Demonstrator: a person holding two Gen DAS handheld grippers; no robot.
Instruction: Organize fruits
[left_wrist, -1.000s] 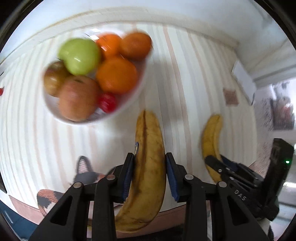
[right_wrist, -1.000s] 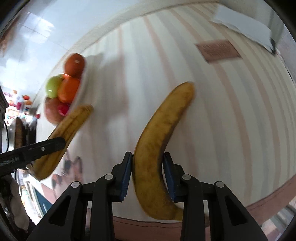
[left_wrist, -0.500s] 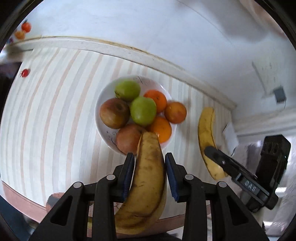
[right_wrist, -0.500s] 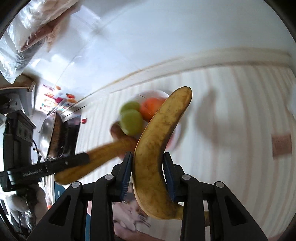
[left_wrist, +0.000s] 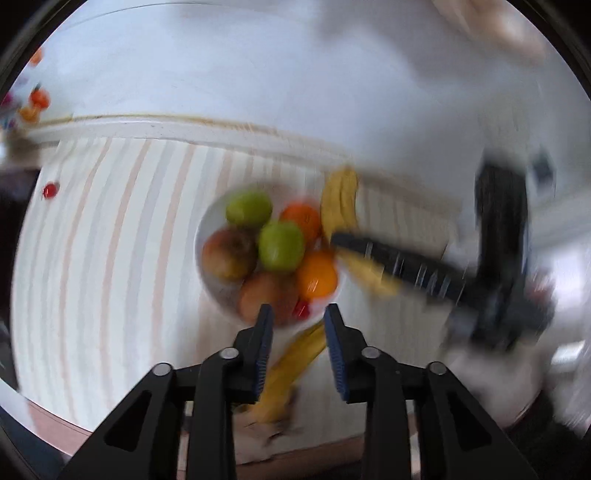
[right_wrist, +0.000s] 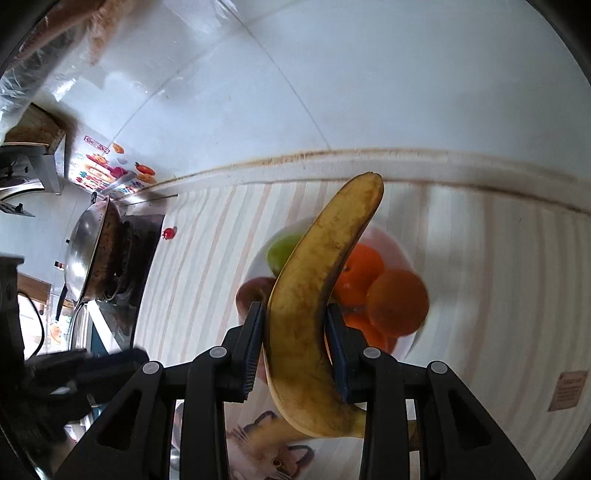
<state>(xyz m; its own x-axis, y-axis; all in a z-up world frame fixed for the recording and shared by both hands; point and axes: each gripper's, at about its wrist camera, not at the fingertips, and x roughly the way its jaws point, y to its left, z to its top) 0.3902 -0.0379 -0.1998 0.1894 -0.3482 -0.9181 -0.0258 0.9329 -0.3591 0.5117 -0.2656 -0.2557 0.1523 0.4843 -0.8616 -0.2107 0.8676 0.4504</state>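
Behind right tongs, banana hiding bowl (fruit blurred)

A home kitchen — a steel wok on a gas stove, tiled wall, striped countertop.

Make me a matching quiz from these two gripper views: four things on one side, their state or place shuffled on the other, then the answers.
1. left gripper
2. right gripper
3. white bowl
4. wok

A. on the stove
B. open, empty
C. shut on a banana
D. filled with apples and oranges

Pairs: 1-B, 2-C, 3-D, 4-A
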